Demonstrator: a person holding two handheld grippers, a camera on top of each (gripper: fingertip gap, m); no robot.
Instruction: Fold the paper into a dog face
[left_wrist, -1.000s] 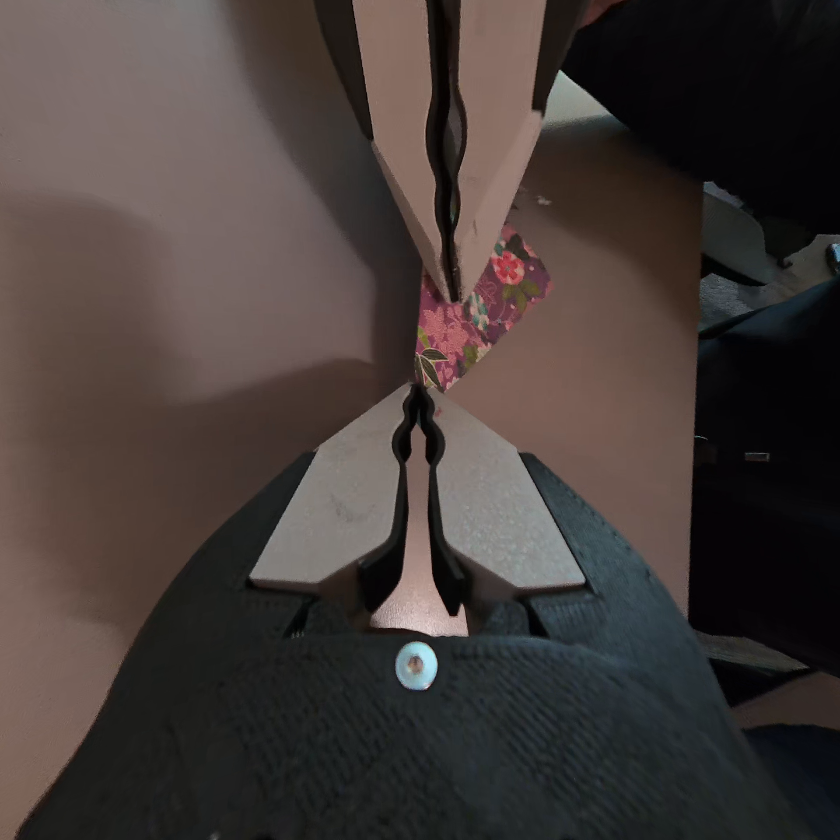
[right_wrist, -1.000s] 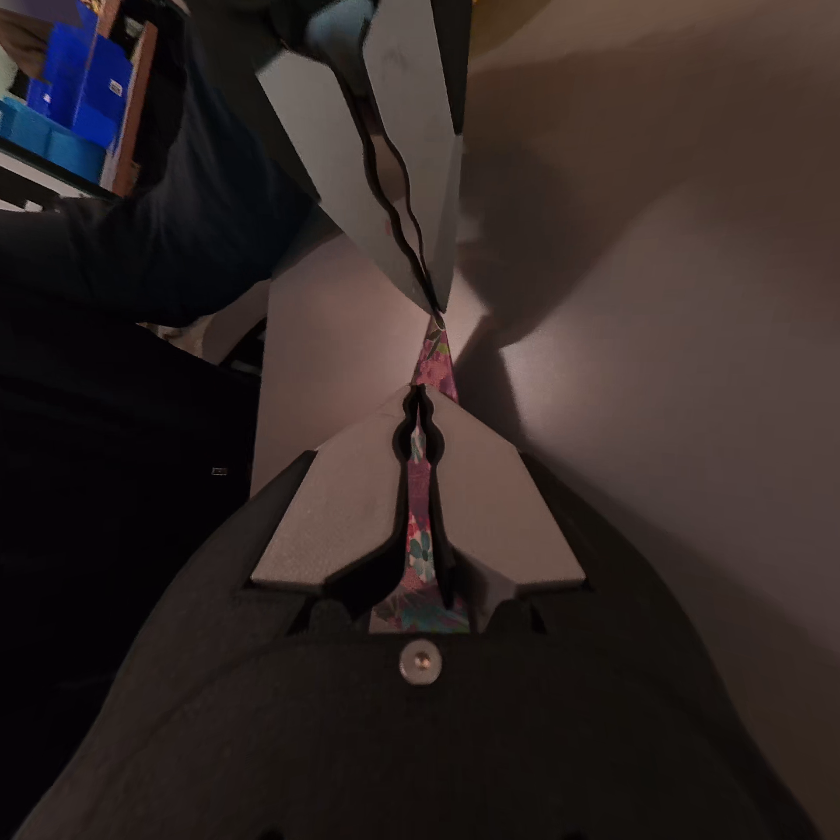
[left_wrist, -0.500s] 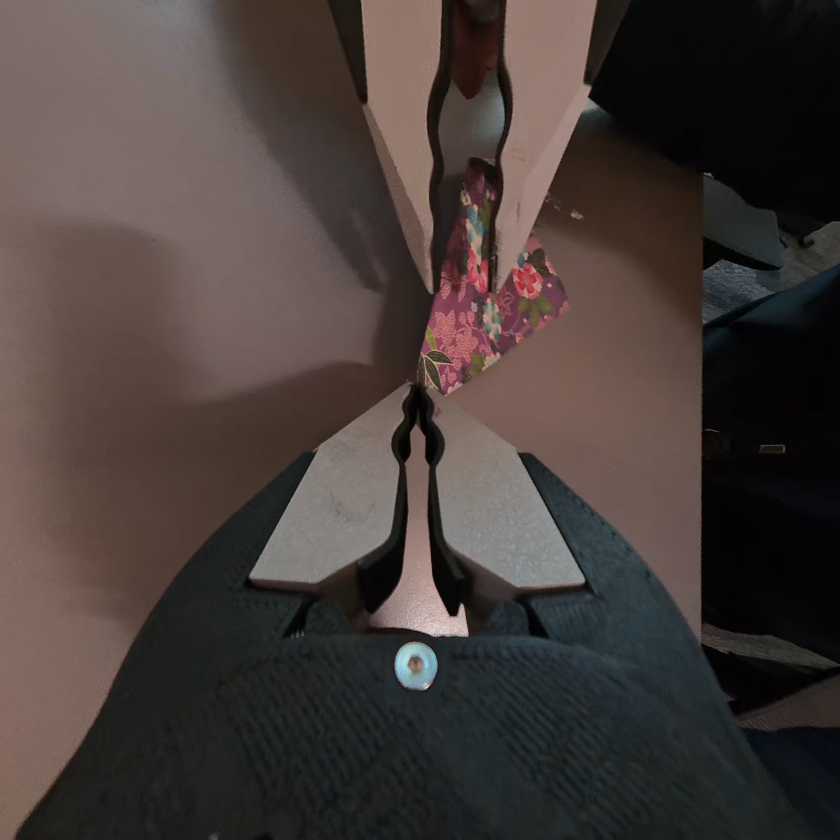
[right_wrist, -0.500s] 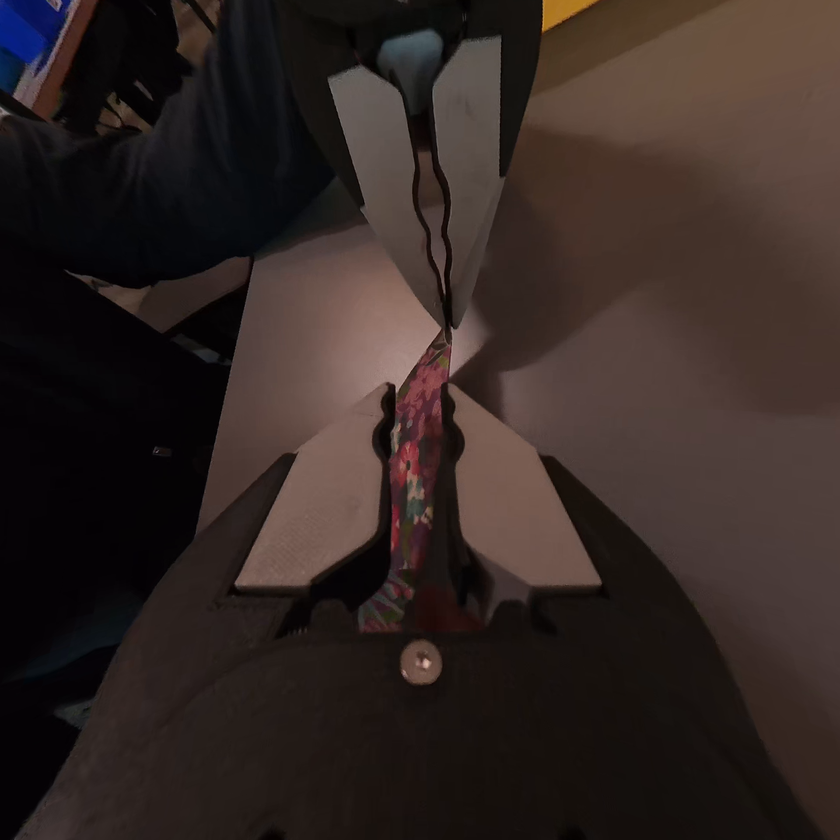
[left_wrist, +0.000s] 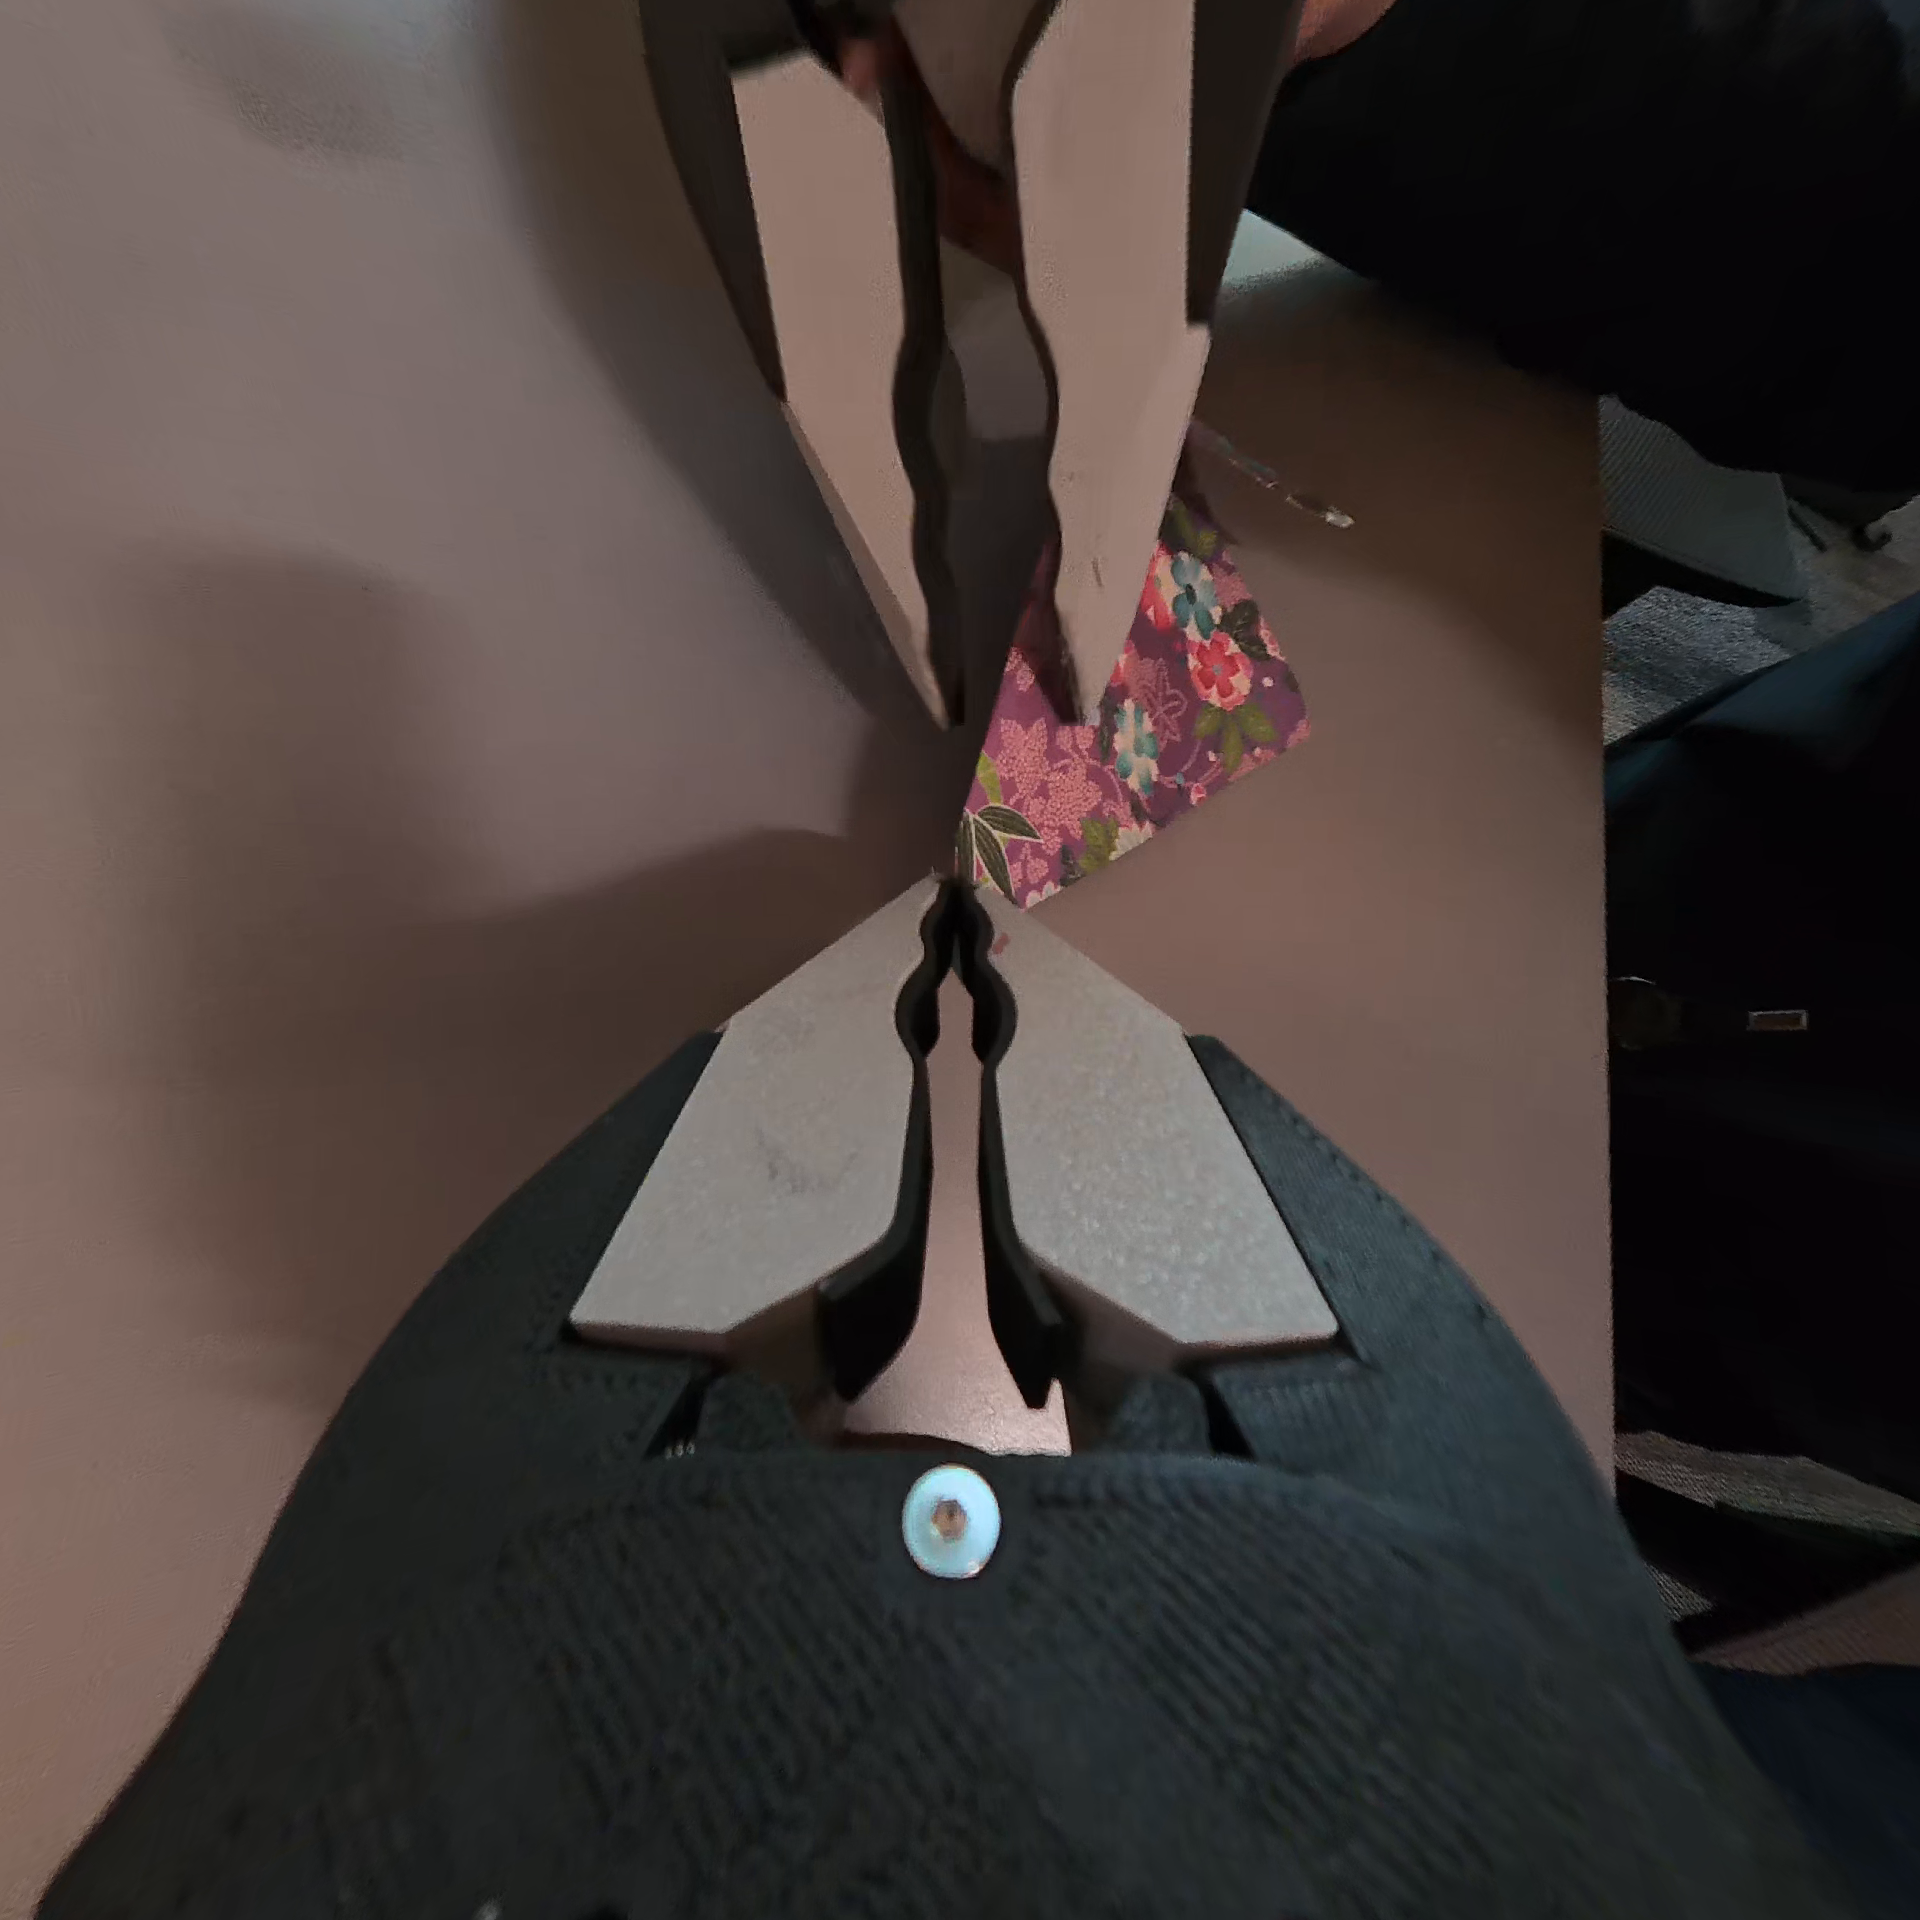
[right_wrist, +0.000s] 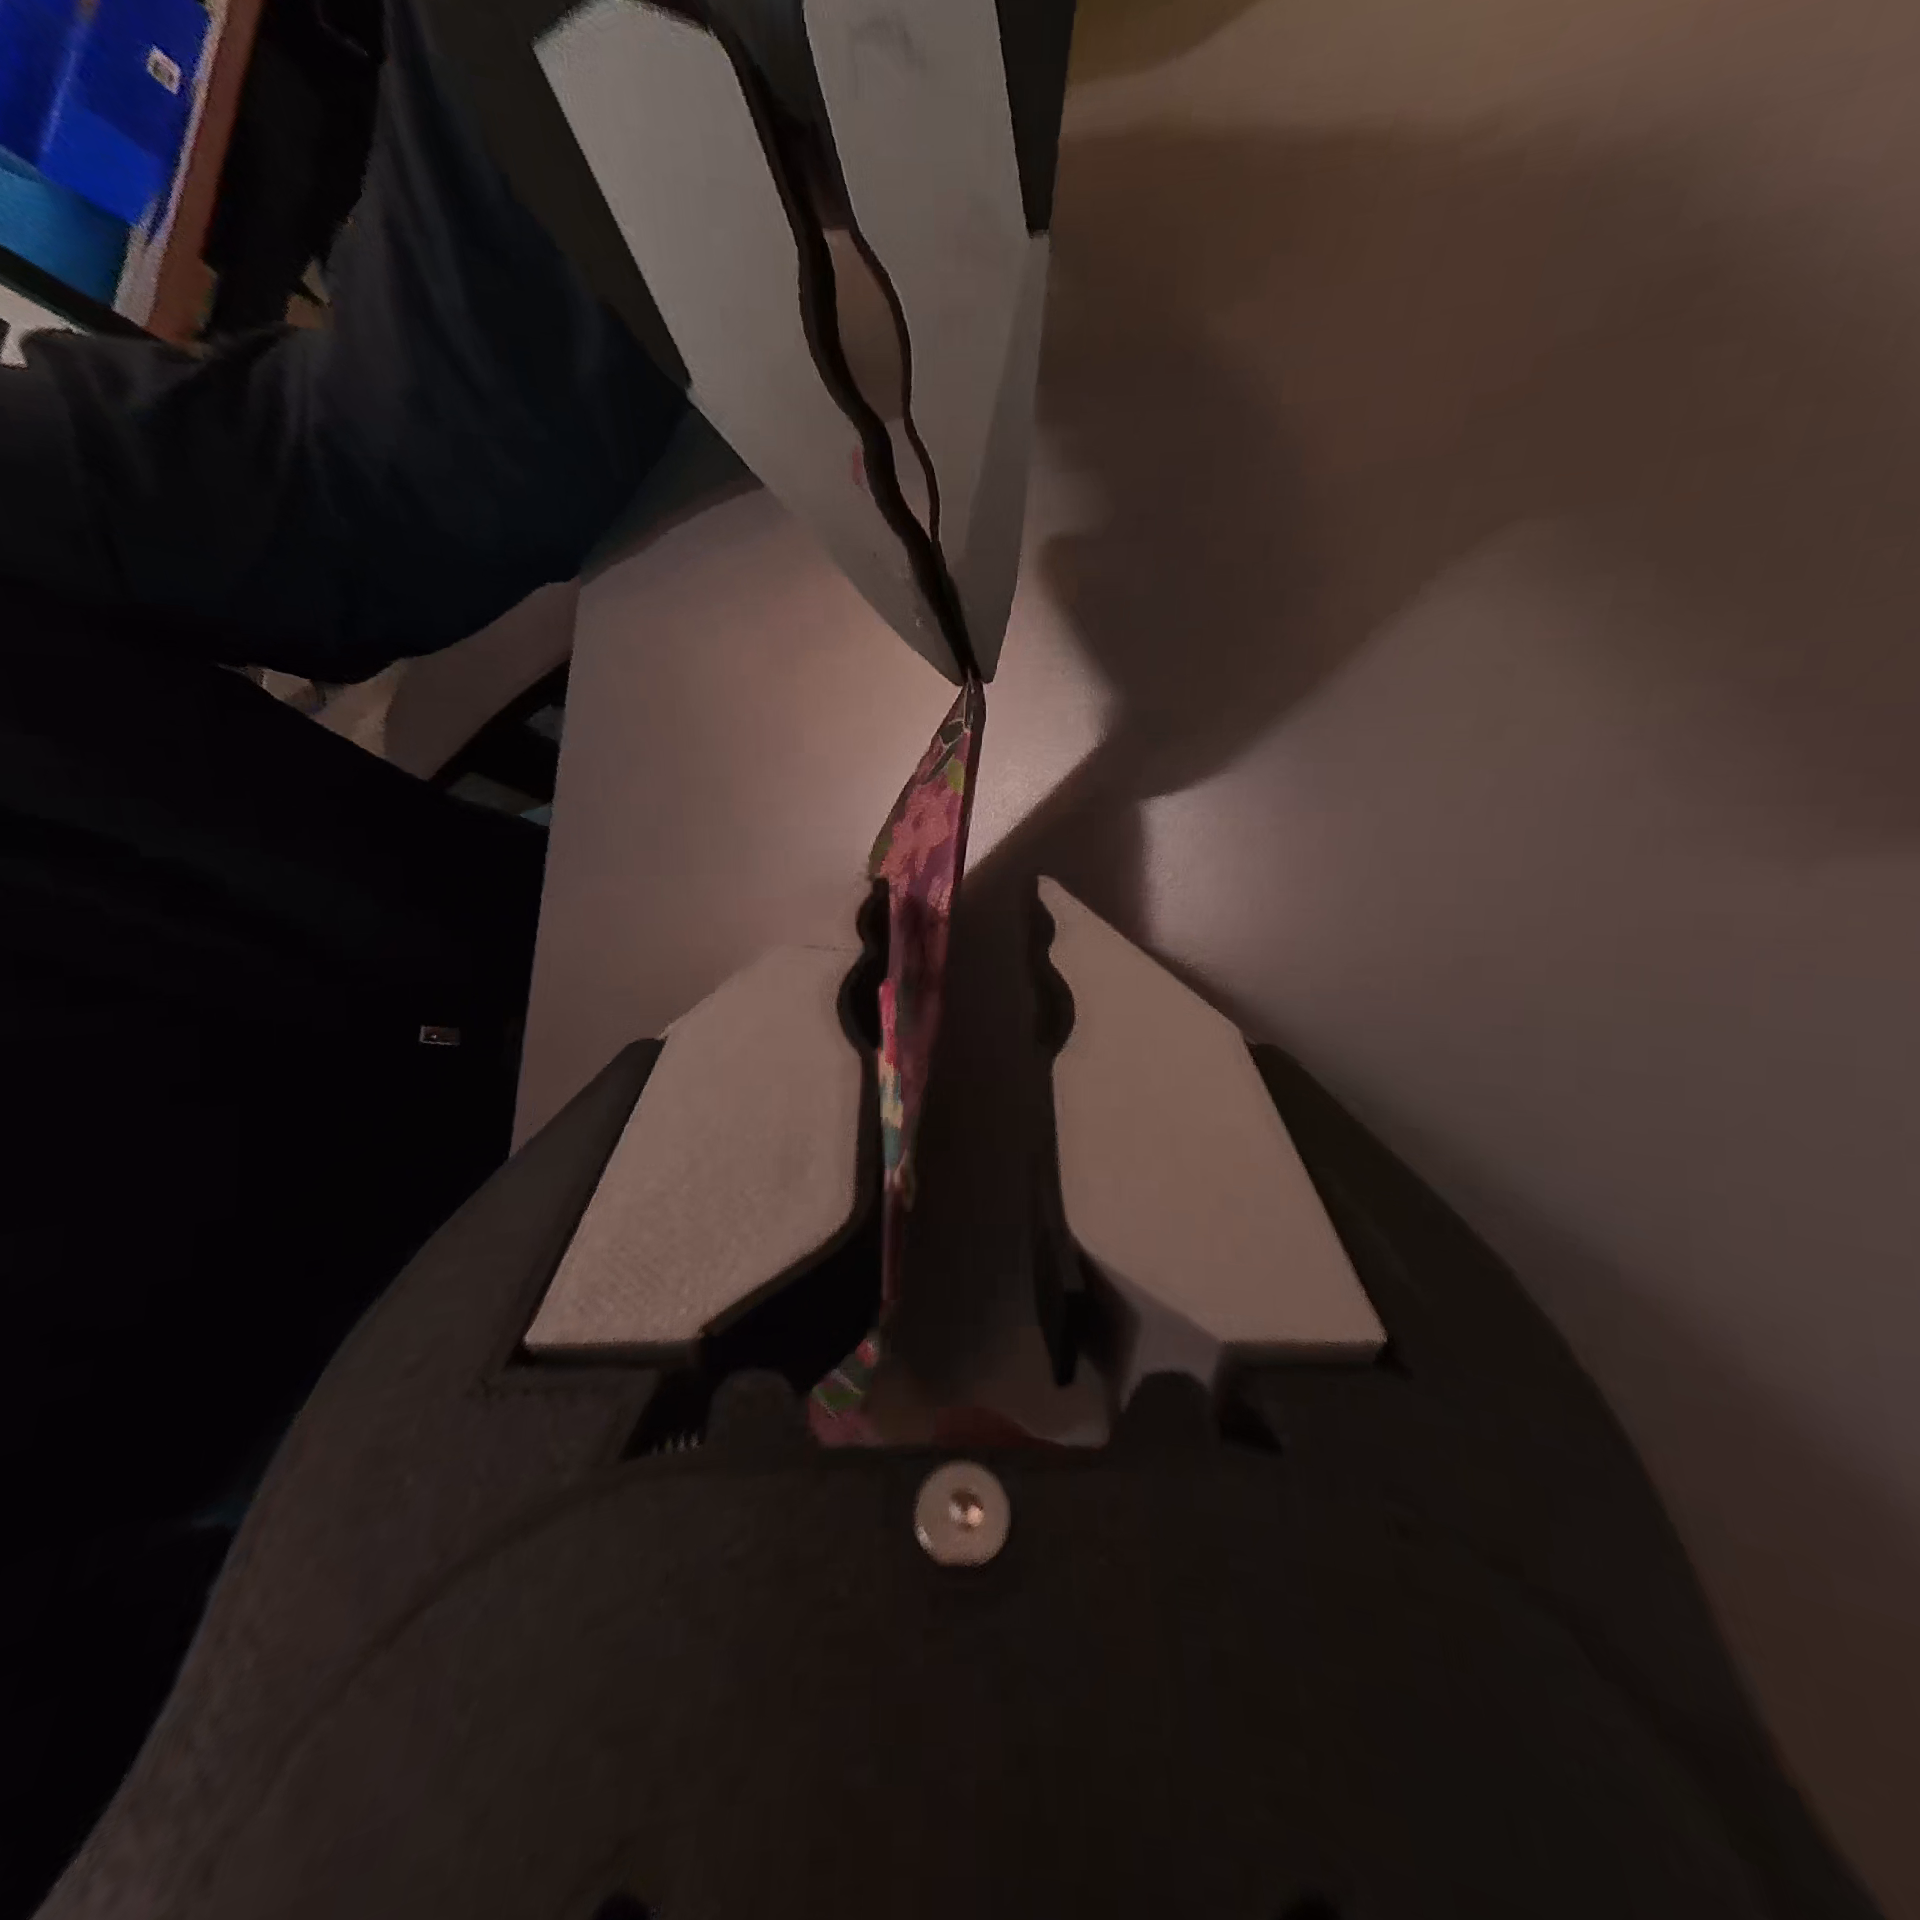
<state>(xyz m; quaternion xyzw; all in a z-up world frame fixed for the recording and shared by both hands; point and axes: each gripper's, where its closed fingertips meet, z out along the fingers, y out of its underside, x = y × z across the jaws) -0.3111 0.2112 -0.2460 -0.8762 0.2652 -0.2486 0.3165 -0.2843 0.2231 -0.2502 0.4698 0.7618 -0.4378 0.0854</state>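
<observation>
The pale counter (left_wrist: 364, 623) fills most of both views, crossed by broad soft shadows; its edge runs down the 3 o'clock side of the left wrist view, with a dark-clothed person (left_wrist: 1662, 208) beyond it at 1 o'clock; in the right wrist view the same person's dark sleeve (right_wrist: 312, 468) lies at 10 o'clock, and blue bins (right_wrist: 73, 156) show in the far 11 o'clock corner.

The left tool (left_wrist: 948, 883) reaches up from 6 o'clock in its own view, its two grey fingers pressed together at the tips and pinching the near corner of the paper (left_wrist: 1143, 748); in the right wrist view this tool (right_wrist: 966, 665) comes down from 12 o'clock and grips the paper's far tip the same way.

The right tool (right_wrist: 961, 894) has its fingers spread apart, a clear gap between them; the paper (right_wrist: 925, 831) passes edge-on through that gap, close to the 9 o'clock finger, though whether it touches that finger cannot be told; from the left wrist view the right tool (left_wrist: 1013, 717) descends from 12 o'clock with its tips apart over the sheet.

The paper is a small purple sheet with red, teal and white flowers and green leaves; it is held up off the counter, stretching from the left tool's tips toward 1 o'clock, its outer corner free.
</observation>
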